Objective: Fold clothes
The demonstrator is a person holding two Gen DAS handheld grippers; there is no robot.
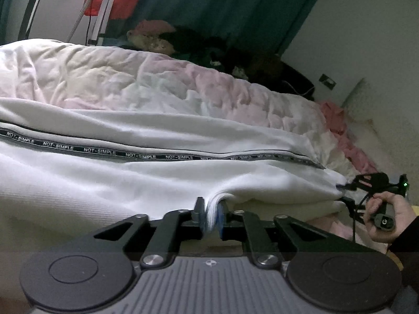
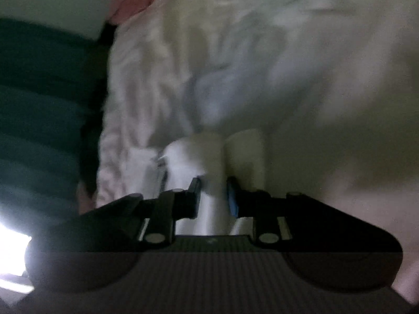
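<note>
Nearest the left wrist camera, a bunched edge of the white garment [image 1: 146, 183] is pinched between the blue pads of the left gripper [image 1: 209, 216], its jaws pressed together on the fabric. The garment is spread across the bed, and a black tape printed NOT-SIMPLE [image 1: 104, 151] is seen running along it. At the garment's far right corner, the right gripper [image 1: 348, 185] is closed on the cloth and is held by a hand [image 1: 390, 217]. In the blurred right wrist view, folds of white fabric [image 2: 212, 172] are clamped in the right gripper [image 2: 213, 198]. Beyond the garment, a rumpled pale quilt [image 1: 157, 78] is seen, with pink cloth [image 1: 337, 123] at its right end. Behind the quilt, a teal curtain [image 1: 235, 5] is hung.
</note>
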